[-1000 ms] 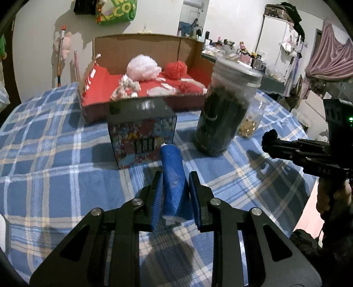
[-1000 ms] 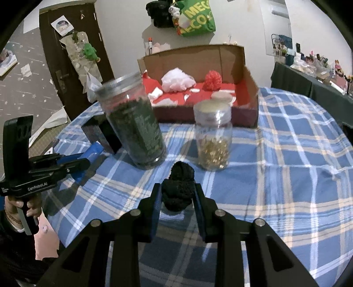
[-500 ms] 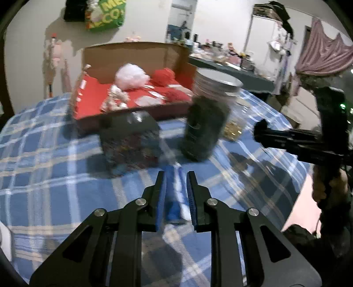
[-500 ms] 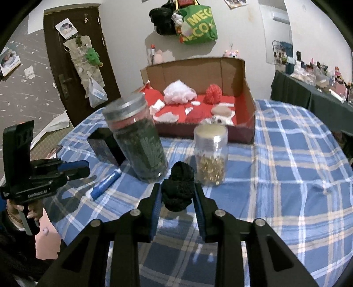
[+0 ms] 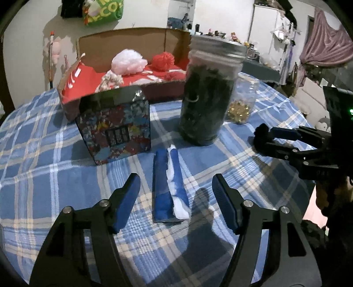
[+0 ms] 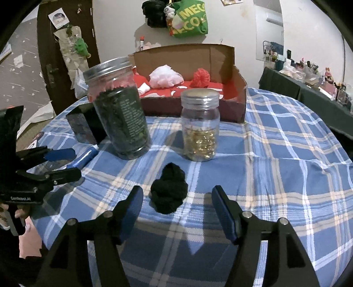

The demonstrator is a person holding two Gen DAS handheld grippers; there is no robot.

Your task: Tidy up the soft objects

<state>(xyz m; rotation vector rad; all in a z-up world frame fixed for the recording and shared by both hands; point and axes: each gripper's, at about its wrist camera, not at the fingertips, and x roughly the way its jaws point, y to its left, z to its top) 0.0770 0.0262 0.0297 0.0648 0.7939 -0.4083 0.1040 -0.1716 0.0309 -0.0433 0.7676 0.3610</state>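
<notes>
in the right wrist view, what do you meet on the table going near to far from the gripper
black yarn ball → small jar of gold bits → cardboard box with red lining, holding the red pom-pom

White wall [image 6: 231, 26] behind blue plaid tablecloth [image 6: 286, 143]; left of it, dark brown door [image 6: 44, 55]; right, dark cluttered side table [image 6: 308, 88]; green bag [image 6: 189, 19] hanging above.

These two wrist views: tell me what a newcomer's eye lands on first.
The big jar of dark leaves stands mid-table. Behind it, a cardboard box holds red and pink puffs. Up front, a blue cloth roll and a black yarn ball lie loose between opening jaws.
</notes>
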